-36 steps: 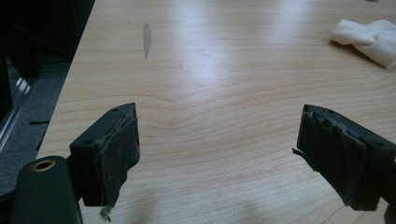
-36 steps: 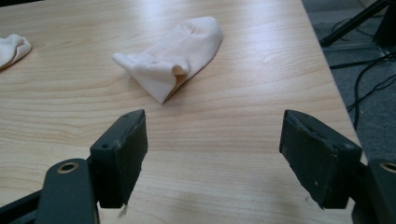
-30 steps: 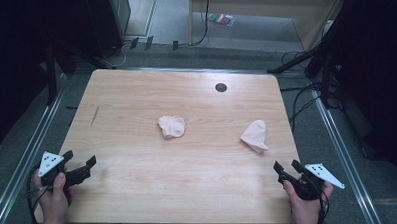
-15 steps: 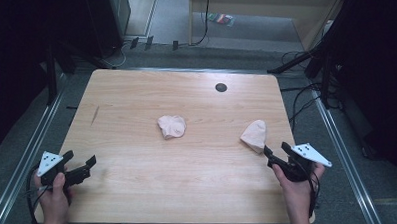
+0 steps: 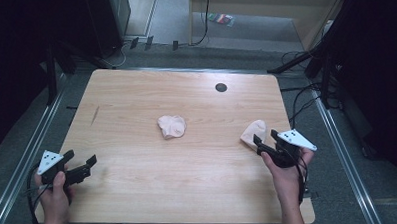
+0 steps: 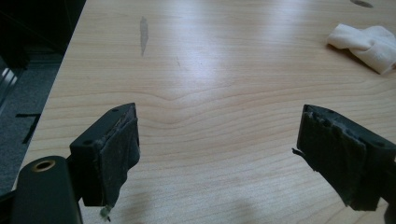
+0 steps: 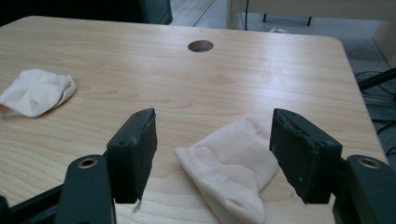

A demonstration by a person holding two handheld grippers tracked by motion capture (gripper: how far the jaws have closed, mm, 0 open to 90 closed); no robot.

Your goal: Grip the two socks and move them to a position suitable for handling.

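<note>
Right tongs (image 7: 212,154) open over small cream fabric sock (image 7: 233,165) — could pinch one thin layer, slipping. Left tongs (image 6: 217,154) open, empty, on pale wooden worktop (image 5: 136,109).

No text, label, brand, number or sign can be read anywhere.

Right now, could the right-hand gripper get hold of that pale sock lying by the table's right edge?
Probably yes. The right gripper sits just short of the sock, its jaws apart and straddling it in the right gripper view, and nothing lies between them on the table.
</note>
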